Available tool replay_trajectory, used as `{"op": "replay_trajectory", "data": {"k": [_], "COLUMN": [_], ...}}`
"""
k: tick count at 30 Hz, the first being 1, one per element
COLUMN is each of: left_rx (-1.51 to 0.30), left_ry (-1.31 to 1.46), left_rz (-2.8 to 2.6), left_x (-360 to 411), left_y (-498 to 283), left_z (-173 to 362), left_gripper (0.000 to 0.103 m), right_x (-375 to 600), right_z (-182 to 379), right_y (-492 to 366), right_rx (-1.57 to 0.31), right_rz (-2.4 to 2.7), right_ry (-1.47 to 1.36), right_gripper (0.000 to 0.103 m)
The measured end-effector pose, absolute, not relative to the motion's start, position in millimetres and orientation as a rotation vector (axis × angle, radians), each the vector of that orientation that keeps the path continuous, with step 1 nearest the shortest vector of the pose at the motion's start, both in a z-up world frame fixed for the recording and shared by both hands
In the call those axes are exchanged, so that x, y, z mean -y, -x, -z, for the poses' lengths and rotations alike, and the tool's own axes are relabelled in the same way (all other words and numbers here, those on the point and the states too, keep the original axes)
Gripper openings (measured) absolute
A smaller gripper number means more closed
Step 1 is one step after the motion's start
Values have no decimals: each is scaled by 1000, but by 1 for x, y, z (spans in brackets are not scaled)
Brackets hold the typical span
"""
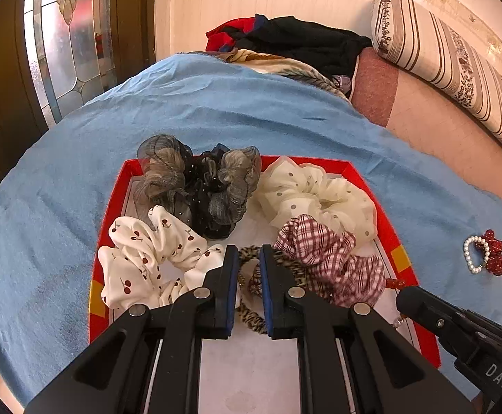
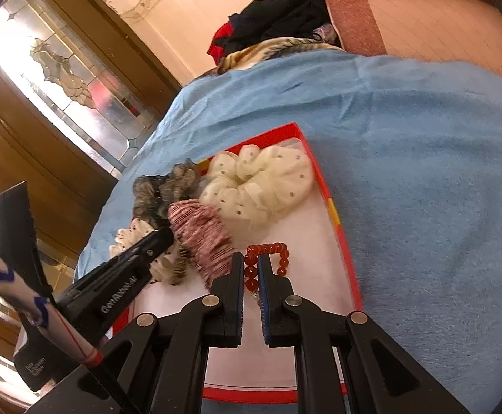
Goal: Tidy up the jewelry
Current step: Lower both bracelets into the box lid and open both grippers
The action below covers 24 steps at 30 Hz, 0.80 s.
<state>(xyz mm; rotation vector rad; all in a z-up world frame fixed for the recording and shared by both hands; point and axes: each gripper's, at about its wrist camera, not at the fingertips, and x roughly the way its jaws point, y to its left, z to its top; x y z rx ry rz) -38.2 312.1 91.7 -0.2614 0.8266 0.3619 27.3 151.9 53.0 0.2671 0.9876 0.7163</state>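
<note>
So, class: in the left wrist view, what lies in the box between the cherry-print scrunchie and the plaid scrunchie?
A leopard-print hair tie lies between the cherry-print scrunchie and the plaid scrunchie, with the left claw closed around it. The left wrist view shows it.

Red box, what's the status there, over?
Left fingers shut on leopard hair tie. Right fingers shut on red bead bracelet over red box. Nothing blocking.
</note>
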Motion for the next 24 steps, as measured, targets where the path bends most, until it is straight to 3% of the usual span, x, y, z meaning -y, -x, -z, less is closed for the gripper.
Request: {"op": "replay_trajectory", "data": {"k": [24], "left_rx": [-838], "left_ry": [261], "left_rz": [-371], "left_x": [-313], "left_y": [36], "left_z": [-88], "left_gripper": [12], "right_x": [-148], "right_z": [-23], "right_y": [-26], "right_rx": [-1045], "right_rz": [-674], "right_ry": [-230], "right_gripper": [9]}}
